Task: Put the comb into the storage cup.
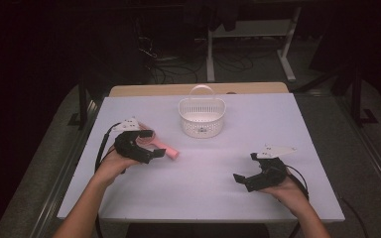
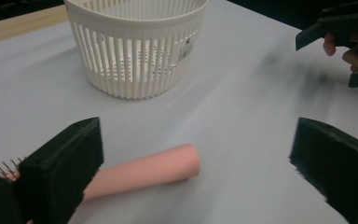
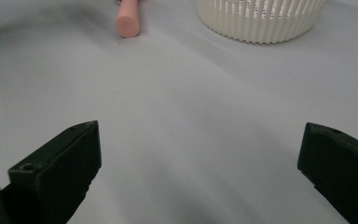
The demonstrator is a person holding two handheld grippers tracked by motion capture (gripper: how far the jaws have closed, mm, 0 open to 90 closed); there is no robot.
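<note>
1. Showing the left gripper (image 1: pixel 151 144) hovering low over a pink hairbrush (image 2: pixel 144 170) on the white table (image 1: pixel 203 198): its jaws stand spread wide, with nothing between them yet. In the left gripper view the near jaw sits over the brush's bristle end, and the round pink handle runs out from under that jaw into the gap between the jaws.

2. The brush lies flat on the table, just below the left gripper. Its handle end points away from that gripper, toward the middle of the table. The white slatted basket (image 1: pixel 202 118) stands beyond the gripper, well apart from the brush.

3. Handling, as a judgement: the brush looks light and rigid, most likely moulded plastic. The handle is a smooth cylinder and may roll or slip sideways if it is pinched off-centre. The bristles (image 2: pixel 0 169) seen at the head end look thin and would probably bend under a jaw.

4. Where to take hold, as a judgement: the middle of the handle, with the jaws set across its width, offers the firmest and most balanced hold. The head end gives an uneven surface.

5. The right gripper (image 1: pixel 245 179) rests on the table, well apart from the brush and to the far side of it. Its jaws are likewise spread and empty; ahead of them the handle's end (image 3: pixel 128 21) and the basket show far off.
</note>
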